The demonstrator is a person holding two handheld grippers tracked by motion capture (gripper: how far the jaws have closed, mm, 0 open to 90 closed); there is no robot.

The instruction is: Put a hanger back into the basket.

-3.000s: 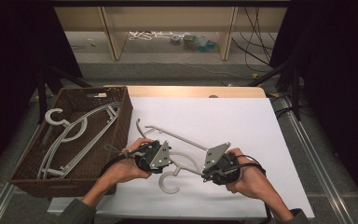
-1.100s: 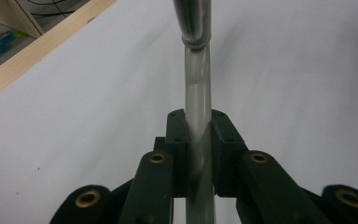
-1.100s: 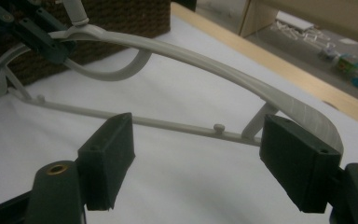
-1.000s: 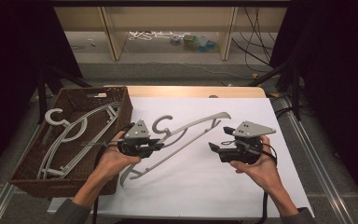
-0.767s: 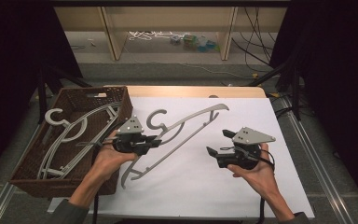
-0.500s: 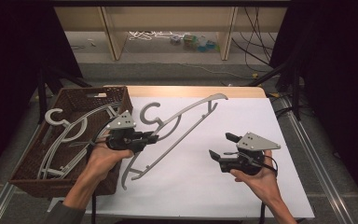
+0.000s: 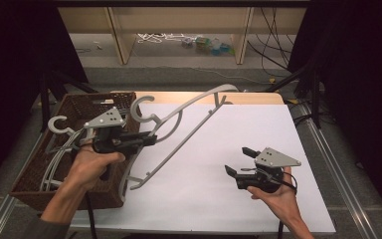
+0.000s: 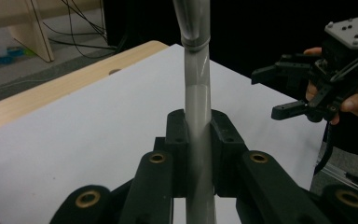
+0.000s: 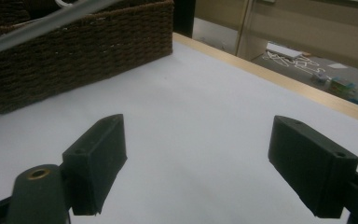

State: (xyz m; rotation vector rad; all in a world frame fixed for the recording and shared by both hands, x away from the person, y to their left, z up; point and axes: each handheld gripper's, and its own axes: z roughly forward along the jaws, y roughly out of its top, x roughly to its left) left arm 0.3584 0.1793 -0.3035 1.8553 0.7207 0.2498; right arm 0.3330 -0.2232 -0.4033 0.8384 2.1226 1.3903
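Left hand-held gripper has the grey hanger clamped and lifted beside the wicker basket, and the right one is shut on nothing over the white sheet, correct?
Not quite: the right hand-held gripper is open, its jaws standing wide apart in the right gripper view. The left hand-held gripper does clamp the grey hanger beside the wicker basket.

In your left gripper view, the grey hanger (image 8: 196,93) is cut by the top edge, so you cannot see its hook there, and its lower part is hidden between the jaws. In your right gripper view, a hanger bar (image 9: 42,23) leaves at the left edge. The hangers in the wicker basket (image 7: 74,112) are partly hidden by your left hand (image 7: 87,169). Small items on the floor (image 7: 204,45) are too small to identify.
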